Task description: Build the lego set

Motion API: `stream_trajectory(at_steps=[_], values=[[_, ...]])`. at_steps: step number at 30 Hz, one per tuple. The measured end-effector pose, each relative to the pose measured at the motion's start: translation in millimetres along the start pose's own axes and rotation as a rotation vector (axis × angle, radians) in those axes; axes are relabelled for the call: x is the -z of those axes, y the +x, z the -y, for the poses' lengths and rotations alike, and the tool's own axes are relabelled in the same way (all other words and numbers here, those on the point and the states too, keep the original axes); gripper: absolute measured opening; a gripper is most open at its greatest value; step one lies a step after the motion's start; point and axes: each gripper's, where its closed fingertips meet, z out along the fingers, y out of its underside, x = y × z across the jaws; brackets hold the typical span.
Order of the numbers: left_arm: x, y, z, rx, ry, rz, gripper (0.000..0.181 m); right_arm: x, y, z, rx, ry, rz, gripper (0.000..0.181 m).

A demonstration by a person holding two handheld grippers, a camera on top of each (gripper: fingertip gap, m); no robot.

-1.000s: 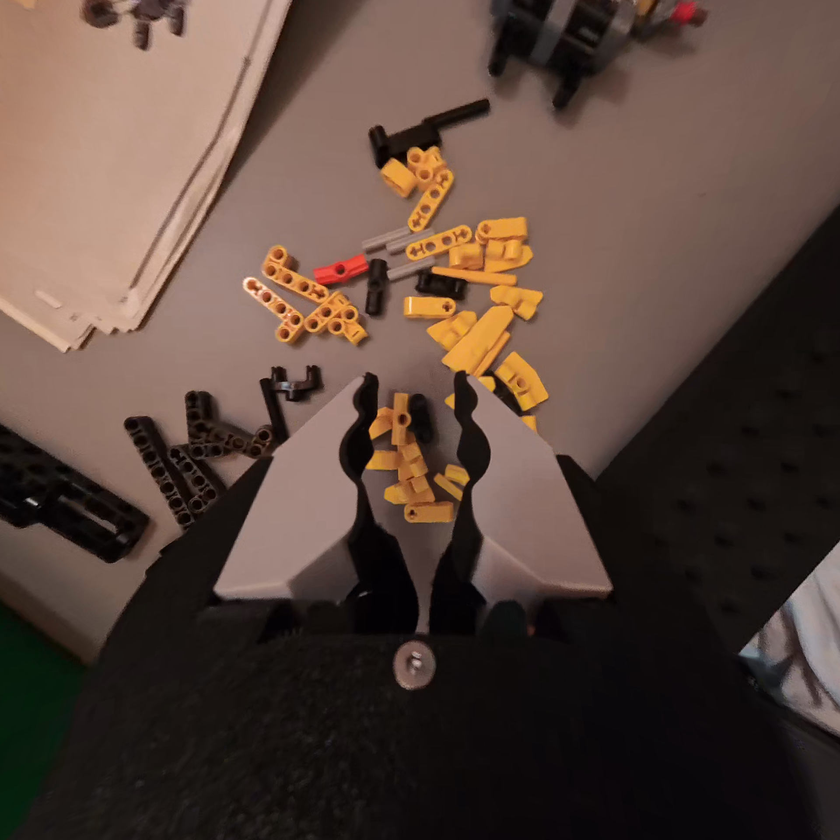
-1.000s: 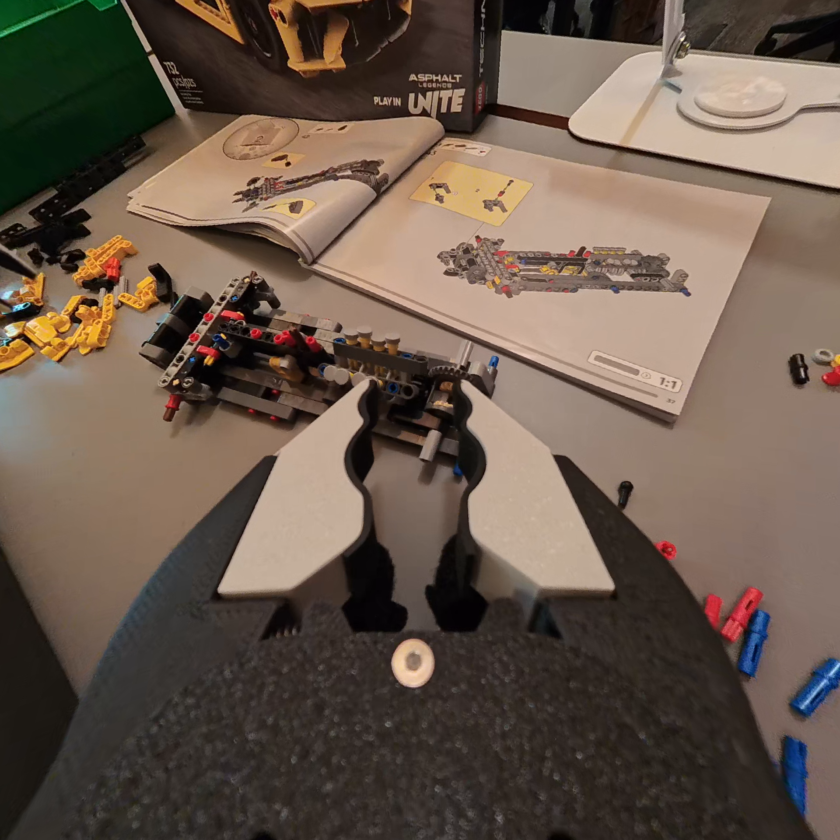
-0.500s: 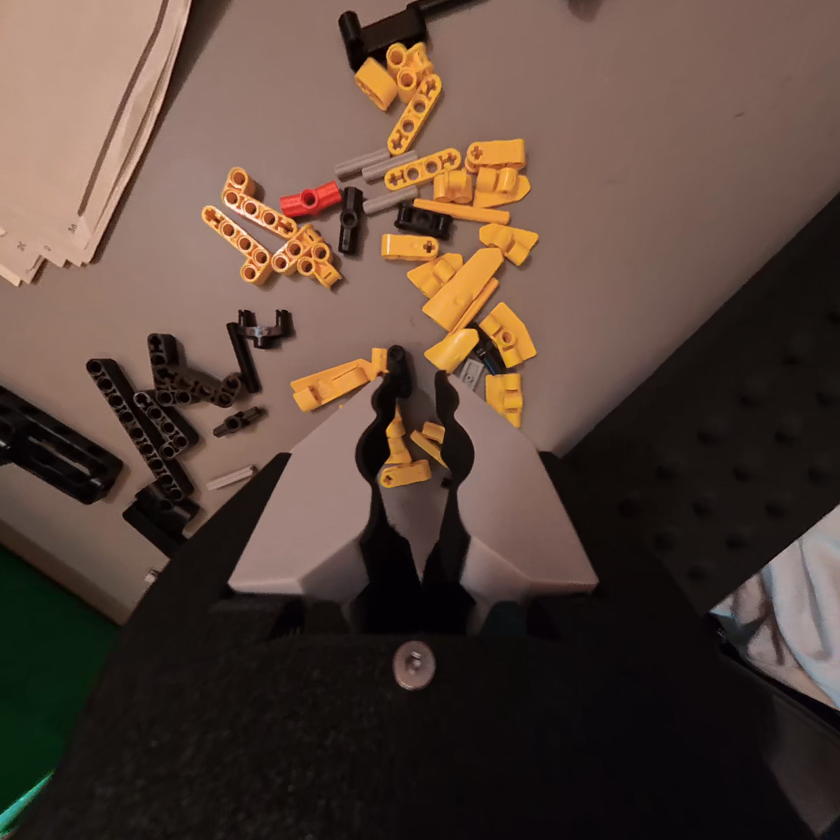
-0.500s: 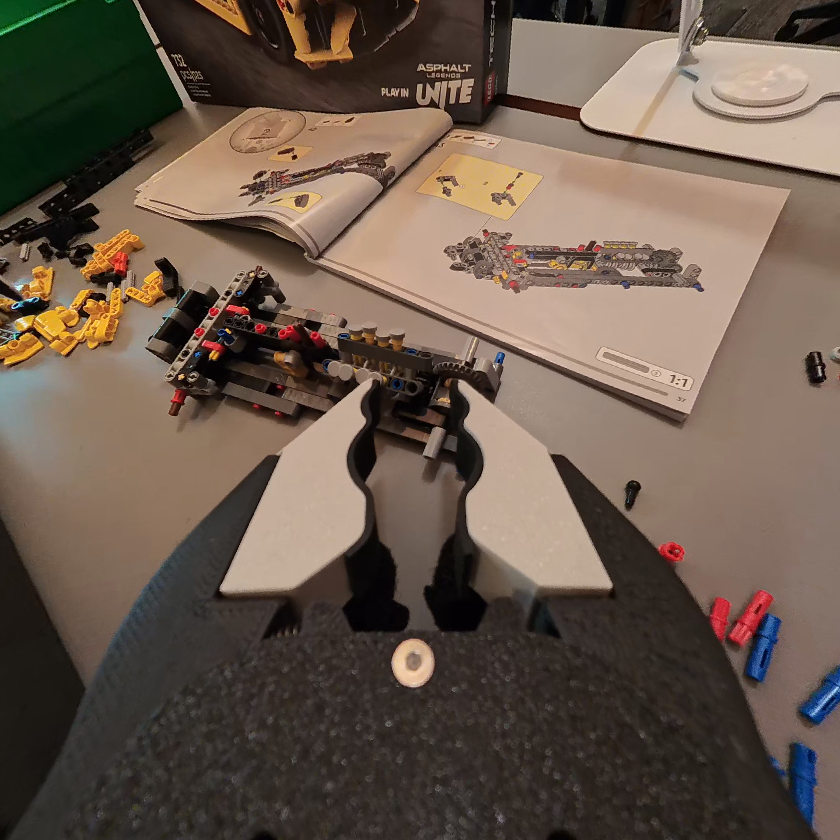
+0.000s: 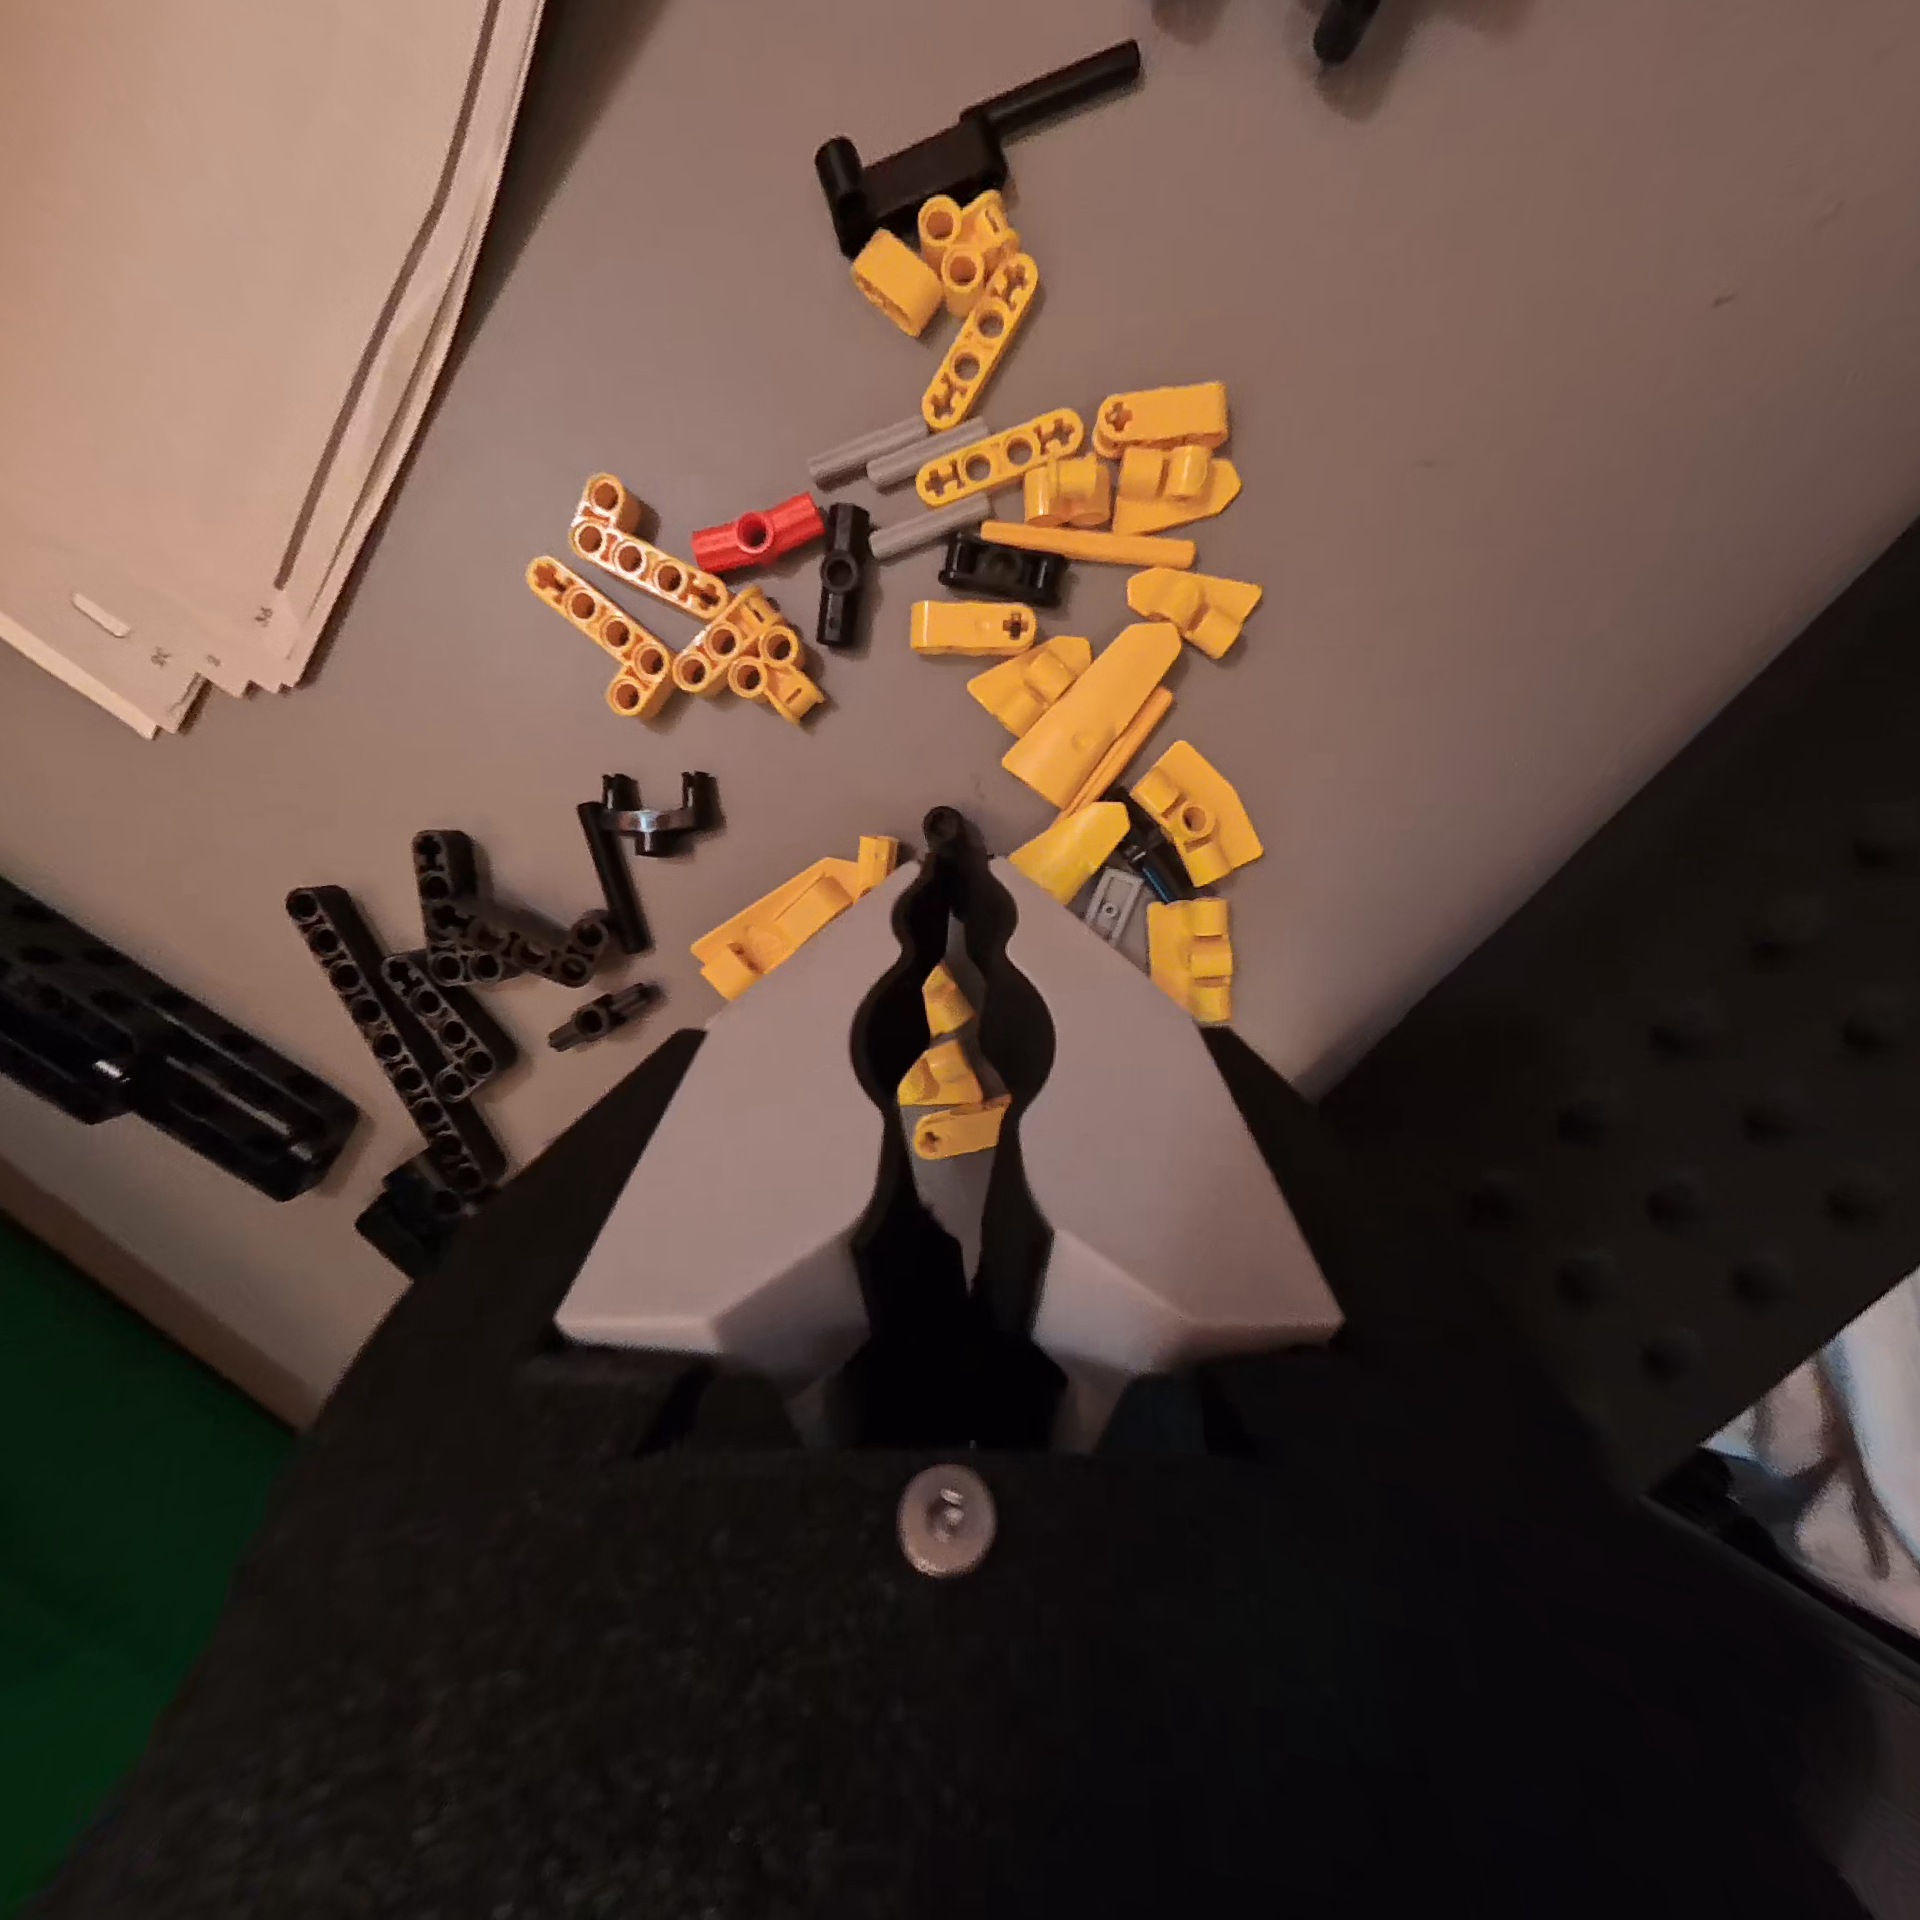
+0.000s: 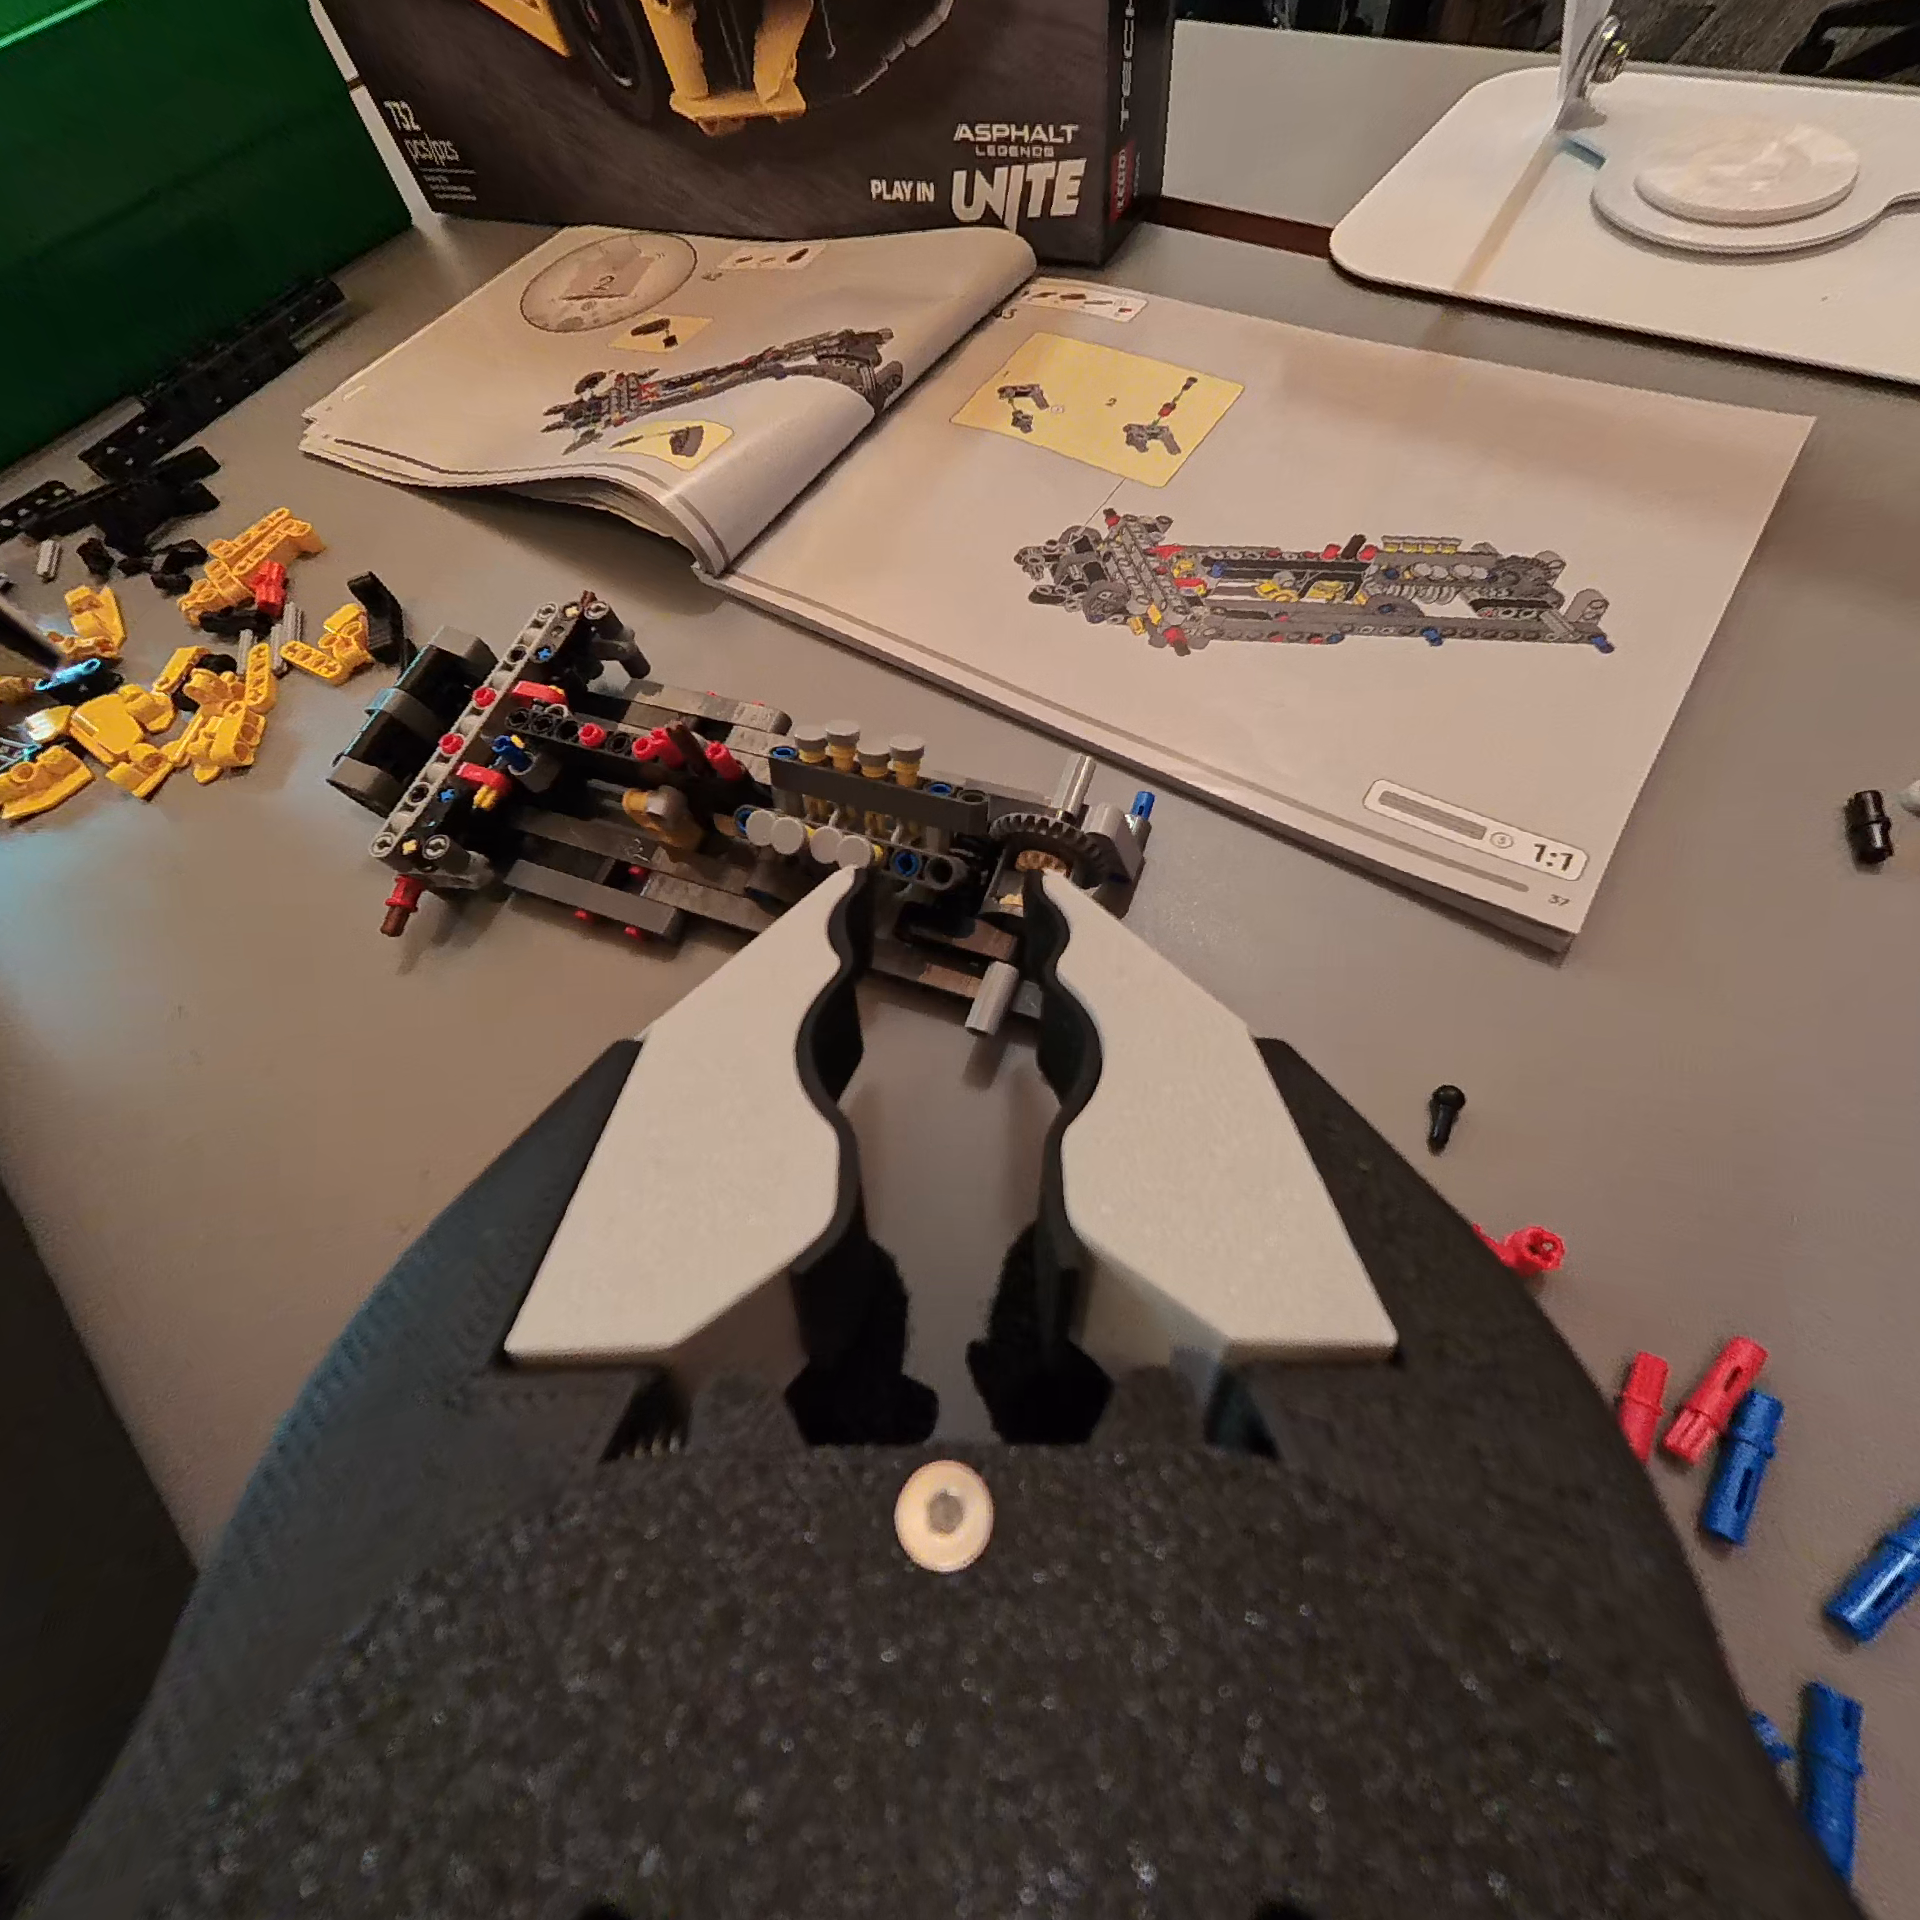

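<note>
In the left wrist view my left gripper (image 5: pixel 948 871) is shut on a small black connector piece (image 5: pixel 943 827) that sticks out past the fingertips. It is above a pile of loose yellow pieces (image 5: pixel 1081 717) on the grey table. In the right wrist view my right gripper (image 6: pixel 945 891) is open and empty. Its fingertips are just in front of the near side of the half-built grey and black chassis (image 6: pixel 665 790), by the gear (image 6: pixel 1039 836). The open instruction booklet (image 6: pixel 1299 582) lies behind the chassis.
Black beams (image 5: pixel 416 997) and a black frame (image 5: pixel 145 1060) lie left of the left gripper, and booklet pages (image 5: pixel 208 312) at the upper left. The table edge (image 5: pixel 1558 831) runs on the right. Red and blue pins (image 6: pixel 1714 1423), the set box (image 6: pixel 779 104), a green bin (image 6: pixel 156 187) and a white base (image 6: pixel 1662 208) surround the chassis. Some 35 cm of space lies between my two pairs of fingers.
My left gripper has closed from open onto the small black connector at the near end of the yellow pile. My right gripper stayed open and edged slightly closer to the chassis.
</note>
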Motion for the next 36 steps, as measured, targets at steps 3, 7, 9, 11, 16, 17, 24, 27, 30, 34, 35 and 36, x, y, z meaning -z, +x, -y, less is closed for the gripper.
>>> stream_trajectory(at_steps=[3, 7, 9, 11, 16, 17, 24, 27, 30, 34, 35, 36], values=[[4.5, 3.6, 4.6, 0.014, 0.024, -0.021, 0.003, 0.3, 0.0, -0.2, -0.005, 0.001, 0.003, 0.027], [6.2, 2.2, 1.3, 0.035, 0.014, -0.01, 0.013, 0.2, -0.5, -1.2, -0.005, -0.003, 0.007, 0.027], [3.6, 2.5, -1.2, 0.044, 0.006, -0.018, 0.013, -0.2, -1.0, -1.9, -0.003, -0.007, 0.008, 0.027], [0.0, 2.1, -4.1, 0.044, -0.011, -0.017, 0.013, -0.5, -1.5, -2.2, -0.002, -0.009, 0.01, 0.027], [-2.8, 1.0, -6.4, 0.031, -0.027, -0.012, 0.006, -0.8, -1.0, -3.4, -0.001, -0.015, 0.009, 0.027], [-1.2, 0.6, -5.5, 0.024, -0.024, -0.007, 0.006, -0.7, -1.0, -3.5, -0.001, -0.015, 0.009, 0.027], [32.0, 8.8, 55.2, -0.017, 0.226, -0.001, 0.006, -0.5, 0.4, -0.4, 0.002, -0.004, 0.002, 0.027], [19.0, 48.3, 99.8, -0.005, 0.318, -0.165, 0.006, 0.3, 1.4, -1.1, 0.004, -0.004, -0.004, 0.026], [-7.2, 99.1, 132.0, 0.004, 0.306, -0.356, 0.006, 1.9, 2.7, -0.7, 0.005, 0.001, -0.01, 0.026], [-36.3, 156.2, 157.0, -0.112, 0.279, -0.457, 0.006, 2.9, 4.3, -1.4, 0.0, 0.001, -0.013, 0.025], [-44.0, 163.0, 159.2, -0.147, 0.259, -0.441, 0.006, 3.1, 4.4, -1.0, -0.002, 0.003, -0.011, 0.025], [-49.4, 169.3, 161.8, -0.176, 0.249, -0.433, 0.006, 3.1, 4.3, -0.9, -0.005, 0.003, -0.008, 0.025]])
